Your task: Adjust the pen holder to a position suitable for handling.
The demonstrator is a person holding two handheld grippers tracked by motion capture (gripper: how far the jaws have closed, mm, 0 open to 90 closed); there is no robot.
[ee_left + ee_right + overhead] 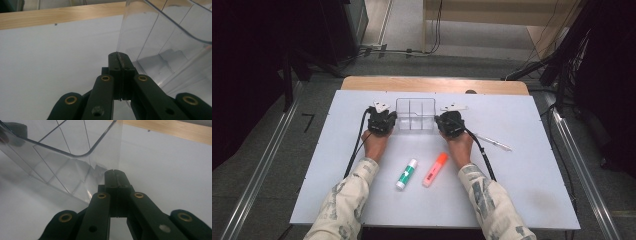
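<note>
Two tools flank a clear plastic organizer (pixel 415 115) on the white counter (pixel 522 185). Left tool (pixel 388 120): jaws fully closed, nothing between them, tips at the organizer's left wall. Organizer sits between both tools, divided into compartments. Right tool (pixel 441 121): jaws pressed together, empty, tips at the right wall. Nearer the person, behind the tools: glue stick (pixel 406 174), orange highlighter (pixel 435 169). Right of right tool: pen (pixel 494 143).

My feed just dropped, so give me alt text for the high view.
Two hand-held grippers, the left gripper and the right gripper, both shut, flank a clear divided organizer on a white table. Nearer the person lie a green-and-white glue stick and an orange highlighter; a pen lies to the right.
</note>
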